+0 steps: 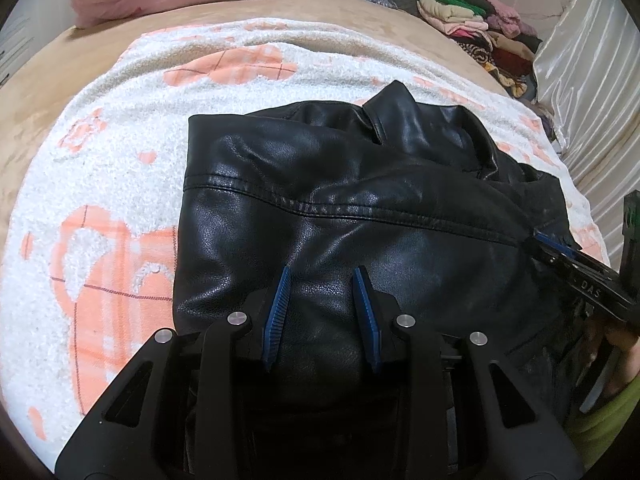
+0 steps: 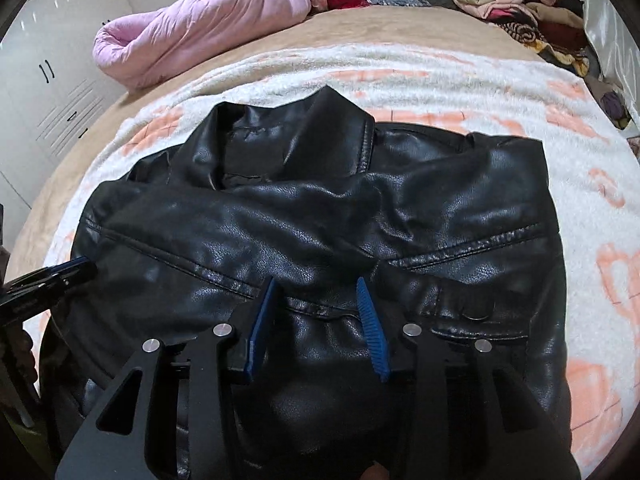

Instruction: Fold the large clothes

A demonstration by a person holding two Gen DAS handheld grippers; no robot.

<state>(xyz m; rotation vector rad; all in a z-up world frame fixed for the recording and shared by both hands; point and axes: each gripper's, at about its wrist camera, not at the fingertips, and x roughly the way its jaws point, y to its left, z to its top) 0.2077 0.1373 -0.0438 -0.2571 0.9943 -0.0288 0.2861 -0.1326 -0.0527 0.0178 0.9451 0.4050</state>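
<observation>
Left wrist view showed the black leather jacket (image 1: 340, 208), sleeves folded in, lying on the white and peach fleece blanket (image 1: 100, 184) over the tan bed (image 1: 100, 40). You held the left gripper (image 1: 322, 280) and right gripper (image 2: 320, 288) with jaws apart, low over its near hem, gripping nothing. Best to pinch both hem layers evenly before lifting toward the collar; stiff leather probably resists creasing.

left tongs (image 1: 322, 276): jaws parted, gripping nothing | right tongs (image 2: 318, 286): jaws parted, gripping nothing
</observation>
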